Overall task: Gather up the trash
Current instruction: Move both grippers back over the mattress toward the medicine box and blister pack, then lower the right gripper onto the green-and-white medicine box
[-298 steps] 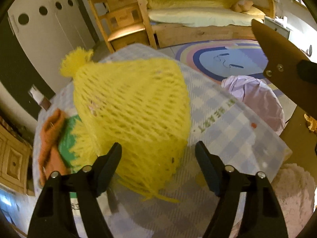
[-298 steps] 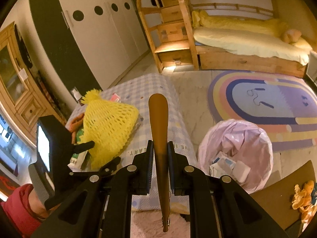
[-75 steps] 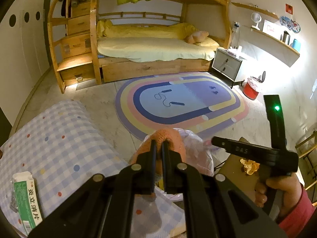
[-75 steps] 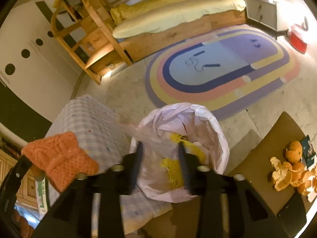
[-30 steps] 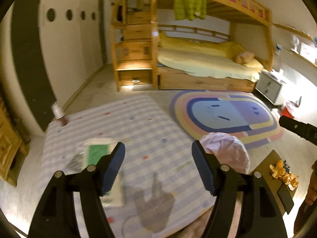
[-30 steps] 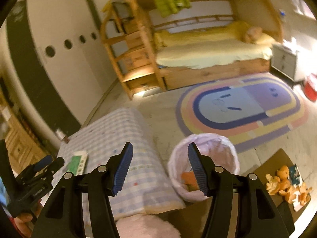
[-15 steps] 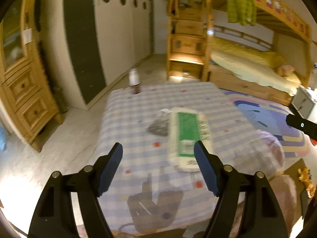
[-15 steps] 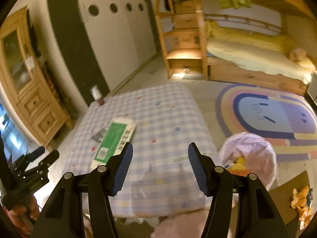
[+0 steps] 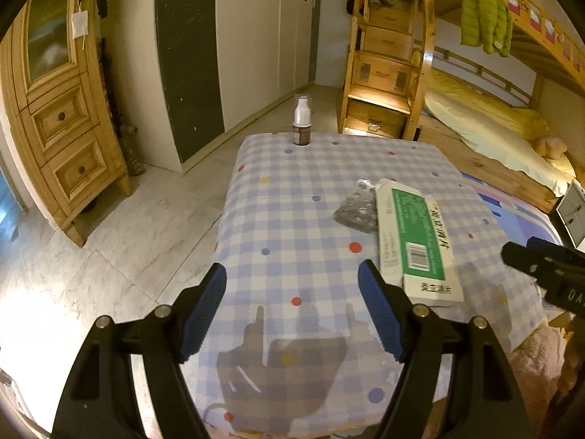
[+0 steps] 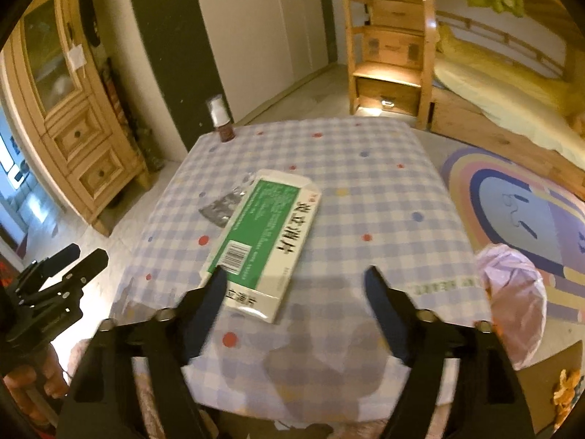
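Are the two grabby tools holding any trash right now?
No, neither one. The left tool and the right tool both stand open over the checked cloth. The green-and-white box lies flat on it, not gripped.

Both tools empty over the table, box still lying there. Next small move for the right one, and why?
Probably lower the right tool onto the near end of the green-and-white box. Its jaws have just been opening, nothing is between them, and the box end lies just ahead of its left finger. The lined trash bin stands at the table's right edge.
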{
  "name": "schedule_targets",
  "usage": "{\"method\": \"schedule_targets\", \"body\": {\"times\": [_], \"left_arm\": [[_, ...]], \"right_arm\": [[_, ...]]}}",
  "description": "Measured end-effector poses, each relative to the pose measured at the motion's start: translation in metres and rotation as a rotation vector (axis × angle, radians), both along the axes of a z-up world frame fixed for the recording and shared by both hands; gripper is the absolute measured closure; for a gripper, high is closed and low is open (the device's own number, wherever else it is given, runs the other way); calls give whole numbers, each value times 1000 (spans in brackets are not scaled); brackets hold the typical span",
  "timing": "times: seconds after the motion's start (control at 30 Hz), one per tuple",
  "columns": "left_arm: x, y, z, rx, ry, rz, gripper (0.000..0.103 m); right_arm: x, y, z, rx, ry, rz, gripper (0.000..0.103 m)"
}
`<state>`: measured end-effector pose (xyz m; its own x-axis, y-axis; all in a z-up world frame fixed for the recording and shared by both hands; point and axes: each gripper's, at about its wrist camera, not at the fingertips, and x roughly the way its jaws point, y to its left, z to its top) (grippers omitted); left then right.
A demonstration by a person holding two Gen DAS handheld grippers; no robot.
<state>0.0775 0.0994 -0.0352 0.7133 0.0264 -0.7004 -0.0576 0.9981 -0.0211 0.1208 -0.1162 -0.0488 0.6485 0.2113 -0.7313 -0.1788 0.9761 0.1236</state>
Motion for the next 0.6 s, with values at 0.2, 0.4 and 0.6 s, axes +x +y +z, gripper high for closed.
{"method": "schedule_targets", "body": {"times": [0.2, 0.4, 0.6], "left_arm": [[6, 13, -10, 22, 17, 27, 25], [8, 27, -17, -1, 35, 54, 24], [9, 31, -22, -17, 48, 56, 24]], "right_arm": [[22, 35, -19, -39, 28, 34, 15], [49, 60, -42, -82, 72, 13, 14], [67, 75, -62, -137, 106, -9, 13]]}}
